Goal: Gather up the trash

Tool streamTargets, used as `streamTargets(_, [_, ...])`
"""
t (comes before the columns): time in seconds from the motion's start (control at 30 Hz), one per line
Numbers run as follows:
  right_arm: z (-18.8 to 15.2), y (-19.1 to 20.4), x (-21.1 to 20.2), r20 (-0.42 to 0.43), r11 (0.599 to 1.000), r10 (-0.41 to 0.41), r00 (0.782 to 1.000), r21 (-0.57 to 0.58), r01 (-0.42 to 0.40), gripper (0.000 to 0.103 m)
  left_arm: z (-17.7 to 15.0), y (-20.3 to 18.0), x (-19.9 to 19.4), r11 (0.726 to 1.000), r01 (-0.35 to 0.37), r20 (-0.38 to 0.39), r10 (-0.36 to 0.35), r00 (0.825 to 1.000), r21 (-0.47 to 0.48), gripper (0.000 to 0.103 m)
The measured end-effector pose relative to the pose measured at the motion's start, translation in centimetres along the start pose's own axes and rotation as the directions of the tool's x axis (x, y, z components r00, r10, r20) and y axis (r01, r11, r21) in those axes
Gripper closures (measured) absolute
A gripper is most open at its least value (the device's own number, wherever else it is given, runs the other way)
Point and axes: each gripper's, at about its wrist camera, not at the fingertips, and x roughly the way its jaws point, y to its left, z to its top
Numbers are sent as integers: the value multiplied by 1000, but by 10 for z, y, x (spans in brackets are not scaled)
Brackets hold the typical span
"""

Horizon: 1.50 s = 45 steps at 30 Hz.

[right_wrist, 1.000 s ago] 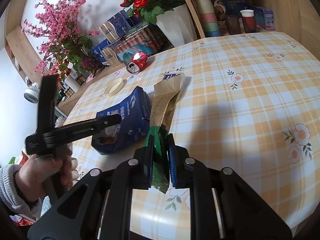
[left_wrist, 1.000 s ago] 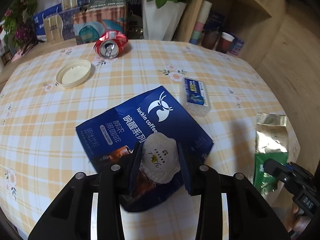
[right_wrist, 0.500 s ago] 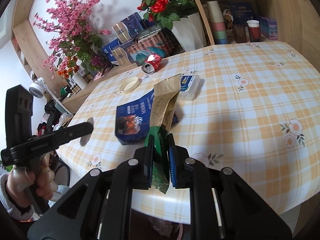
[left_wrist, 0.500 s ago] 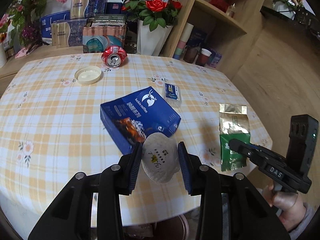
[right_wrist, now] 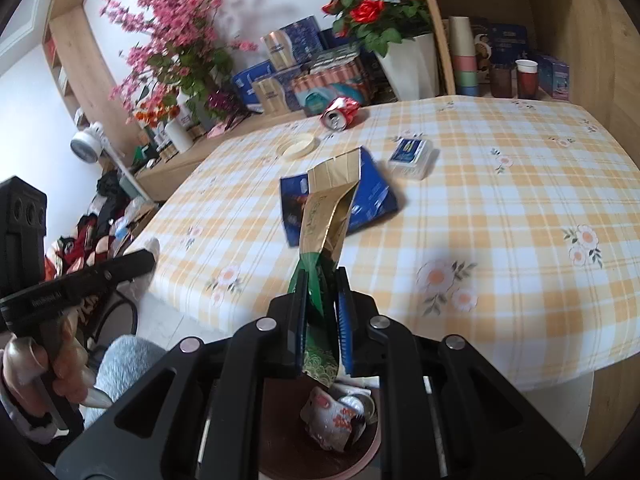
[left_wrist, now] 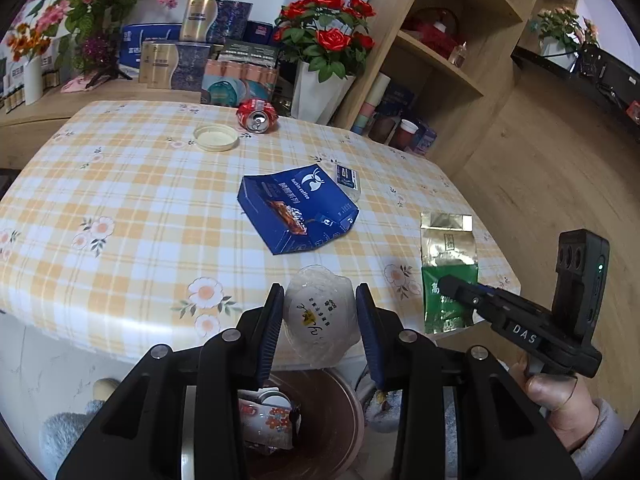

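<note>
From the left wrist view, the left tongs (left_wrist: 318,322) at lower centre are clamped on a crumpled clear plastic lid with printed marks (left_wrist: 320,316), held above the round brown trash bin (left_wrist: 340,420) at the bottom edge, which already has some wrappers inside. On the bench with the yellow checked cloth (left_wrist: 140,208) there remain a flat blue coffee box (left_wrist: 298,210), a crushed red can (left_wrist: 257,116), a cream round lid (left_wrist: 216,137) and a small clear packet with a blue label (left_wrist: 347,176).

From the right wrist view, the right tongs (right_wrist: 322,312) grip the green end of a long gold and green foil pouch (right_wrist: 326,216). Its long axis runs up the middle of the frame, the gold end pointing toward the bench. I judge about half of the task is left.
</note>
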Motion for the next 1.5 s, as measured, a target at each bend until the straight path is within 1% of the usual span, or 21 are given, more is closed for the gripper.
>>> streamTargets(0.3, [-37, 27, 11, -97, 999, 16, 995, -43, -21, 86, -27, 9, -28, 999, -3, 27, 4, 1000, -35, 67])
streamTargets(0.47, [-58, 42, 26, -186, 997, 33, 982, -67, -46, 85, -39, 14, -38, 999, -7, 32, 8, 999, -48, 67])
streamTargets(0.53, [-63, 46, 30, -207, 996, 32, 978, -73, -48, 77, -42, 16, -41, 999, -12, 33, 13, 999, -49, 67])
streamTargets(0.63, [-68, 50, 31, -205, 997, 37, 978, -65, -51, 56, -48, 19, -43, 998, -17, 30, 19, 999, -58, 67])
streamTargets(0.67, [-69, 50, 29, -192, 998, 27, 981, -58, -38, 44, -51, 21, -43, 998, -19, 27, 20, 999, -61, 67])
streamTargets(0.7, [-68, 48, 27, -177, 998, 23, 984, -51, -32, 34, -52, 21, -43, 998, -20, 25, 21, 999, -62, 67])
streamTargets(0.73, [-68, 47, 25, -162, 999, 19, 987, -44, -27, 30, -54, 21, -43, 998, -20, 21, 22, 1000, -63, 67])
streamTargets(0.8, [-65, 42, 17, -114, 1000, -3, 994, -16, 1, 9, -56, 22, -42, 998, -21, 17, 22, 1000, -63, 67])
streamTargets(0.83, [-63, 39, 14, -96, 1000, -16, 995, -6, 15, 7, -57, 21, -41, 998, -22, 15, 22, 1000, -61, 67])
streamTargets(0.97, [-57, 25, 2, -22, 996, -55, 998, 66, 57, 6, -62, 20, -36, 998, -22, 1, 22, 1000, -54, 67])
streamTargets(1.03, [-55, 18, -3, 13, 992, -90, 996, 91, 89, 6, -63, 18, -34, 999, -21, -5, 21, 1000, -48, 67])
streamTargets(1.17, [-52, 7, -12, 64, 986, -132, 989, 114, 124, 6, -67, 13, -27, 999, -23, -25, 22, 999, -30, 67])
streamTargets(1.3, [-50, 0, -17, 86, 980, -168, 982, 125, 157, 6, -70, 9, -19, 1000, -17, -47, 16, 999, -21, 67])
streamTargets(1.5, [-53, -5, -19, 93, 977, -190, 977, 119, 178, 6, -72, -1, -10, 1000, -4, -76, 4, 997, 5, 67])
